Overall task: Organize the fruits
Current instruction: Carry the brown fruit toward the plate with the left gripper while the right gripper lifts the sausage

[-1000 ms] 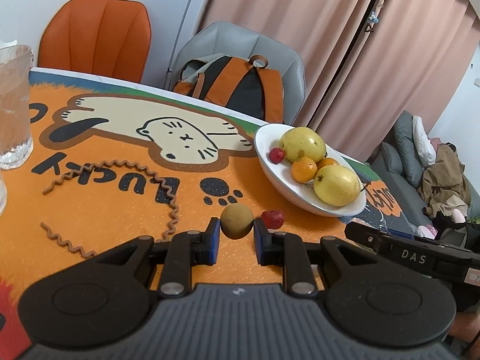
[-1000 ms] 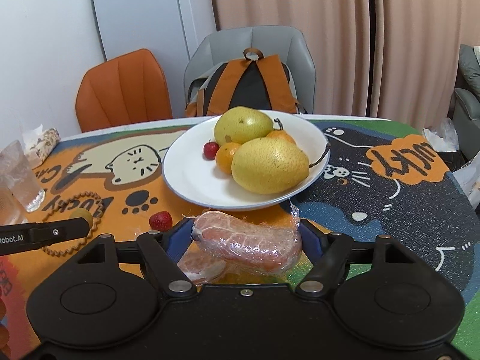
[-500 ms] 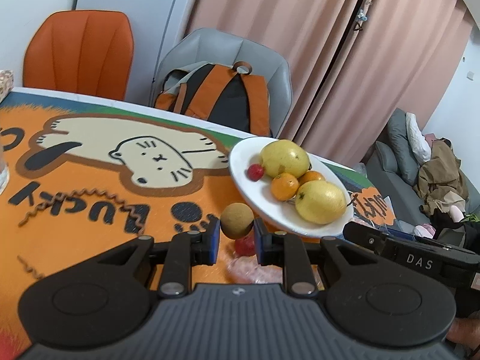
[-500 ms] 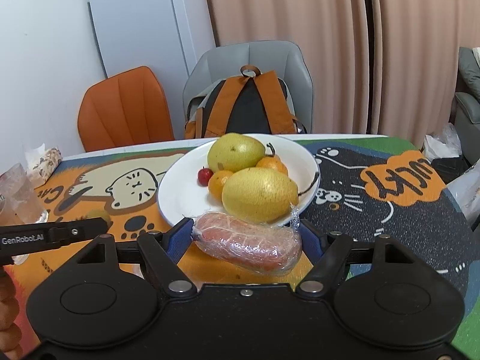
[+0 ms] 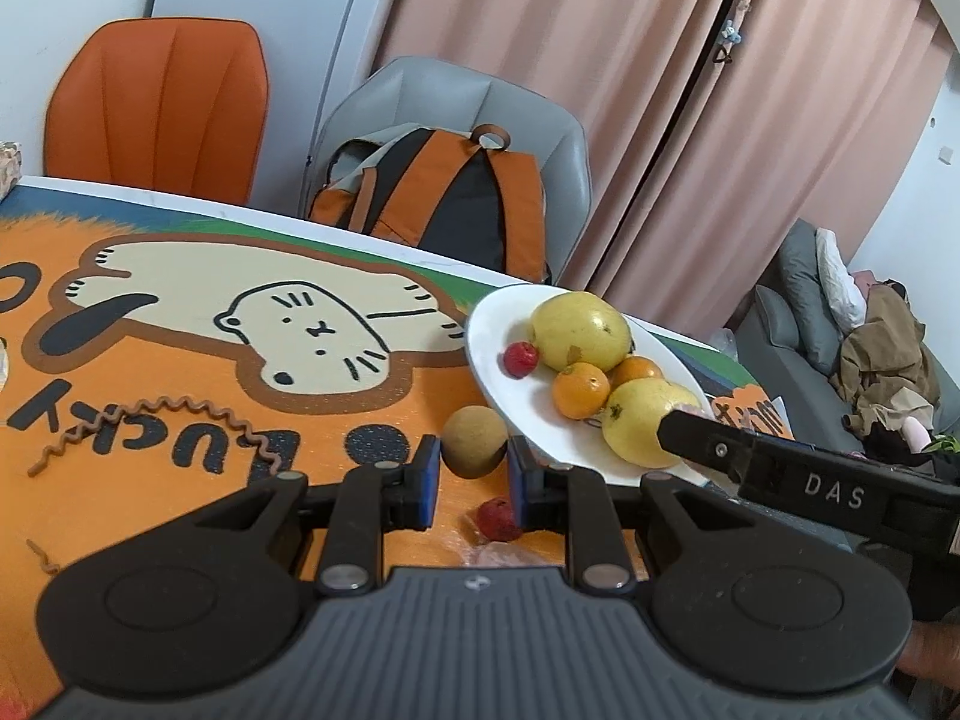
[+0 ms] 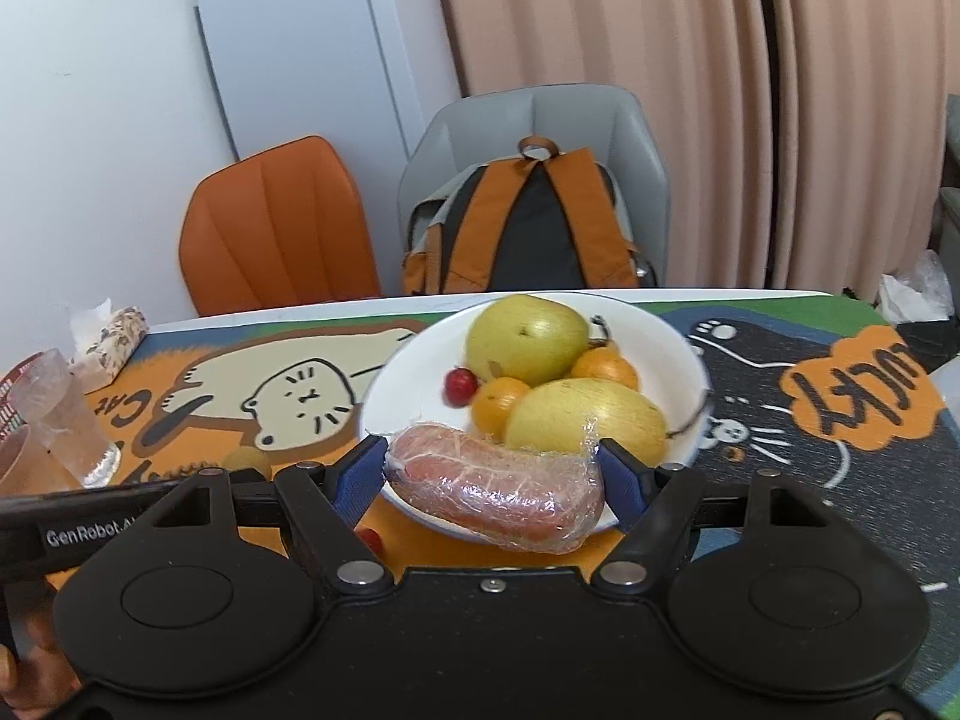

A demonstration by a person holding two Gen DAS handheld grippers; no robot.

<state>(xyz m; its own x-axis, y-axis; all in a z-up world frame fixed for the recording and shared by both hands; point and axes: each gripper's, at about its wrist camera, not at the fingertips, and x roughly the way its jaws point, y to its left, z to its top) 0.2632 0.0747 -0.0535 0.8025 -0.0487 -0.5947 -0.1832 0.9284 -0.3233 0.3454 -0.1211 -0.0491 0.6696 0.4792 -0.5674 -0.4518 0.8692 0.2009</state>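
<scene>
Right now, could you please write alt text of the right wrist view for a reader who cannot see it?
The right gripper holds a plastic-wrapped pink fruit piece between its blue fingers, above the near rim of a white plate. The plate holds two yellow pears, small oranges and a red berry; behind the table stand two chairs, one with a backpack.

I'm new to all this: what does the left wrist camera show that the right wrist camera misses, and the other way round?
Only the left wrist view shows the sofa with clothes and the brown squiggly cord on the mat; the left gripper pinches a round brown fruit.

Only the right wrist view shows the white fridge, the clear cup and the tissue pack; the right gripper clamps a plastic-wrapped pink fruit.

Both show the white plate of pears and oranges, the backpack, the orange chair and a loose red berry.
</scene>
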